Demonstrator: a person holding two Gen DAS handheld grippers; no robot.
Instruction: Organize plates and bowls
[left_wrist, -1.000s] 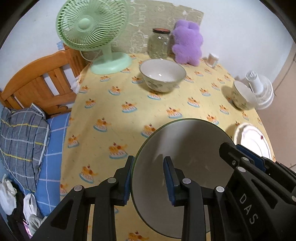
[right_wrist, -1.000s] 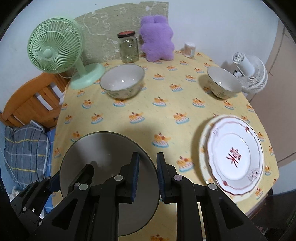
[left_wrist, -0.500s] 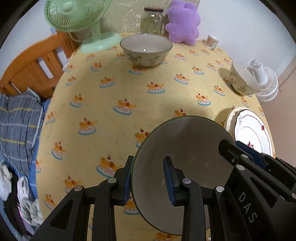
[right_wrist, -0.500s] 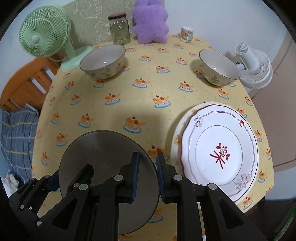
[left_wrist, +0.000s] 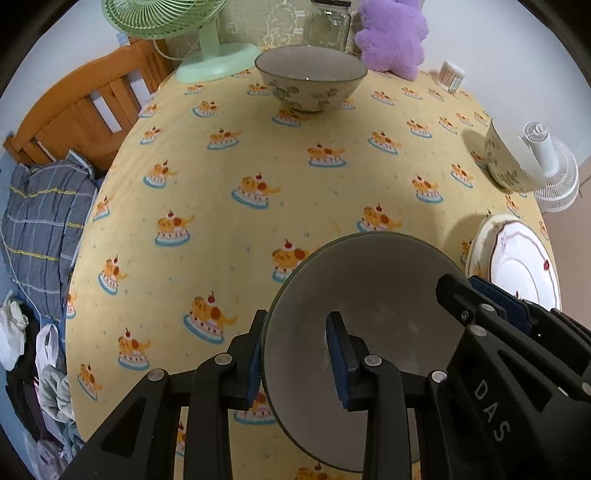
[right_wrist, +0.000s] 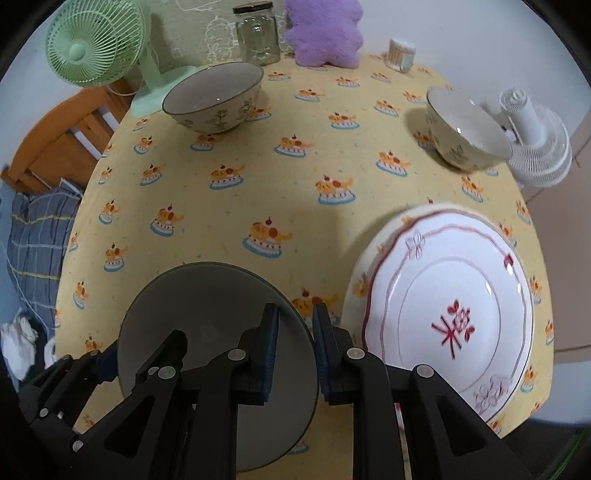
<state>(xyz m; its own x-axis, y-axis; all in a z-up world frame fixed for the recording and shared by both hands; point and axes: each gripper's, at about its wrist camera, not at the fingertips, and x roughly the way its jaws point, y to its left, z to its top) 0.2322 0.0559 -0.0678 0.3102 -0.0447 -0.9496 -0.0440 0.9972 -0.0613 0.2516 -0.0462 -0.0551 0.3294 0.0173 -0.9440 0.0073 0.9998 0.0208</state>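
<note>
A grey bowl (left_wrist: 373, 302) is held above the near part of the table by both grippers. My left gripper (left_wrist: 297, 354) is shut on its left rim, one finger inside and one outside. My right gripper (right_wrist: 295, 345) is shut on its right rim (right_wrist: 295, 314); the bowl also shows in the right wrist view (right_wrist: 207, 310). A white plate with red pattern (right_wrist: 450, 306) lies on another plate at the right. A floral bowl (right_wrist: 216, 98) stands at the back left, a second floral bowl (right_wrist: 465, 129) at the back right.
A green fan (right_wrist: 99, 44), a glass jar (right_wrist: 258, 35), a purple plush (right_wrist: 325, 31) and a toothpick holder (right_wrist: 400, 53) line the far edge. A white fan (right_wrist: 535, 144) is at the right edge. A wooden bed frame (left_wrist: 85, 114) stands left of the table.
Both grippers, still holding the grey bowl, have come lower and further forward over the table. The patterned plate and the far bowls look nearer and larger.
</note>
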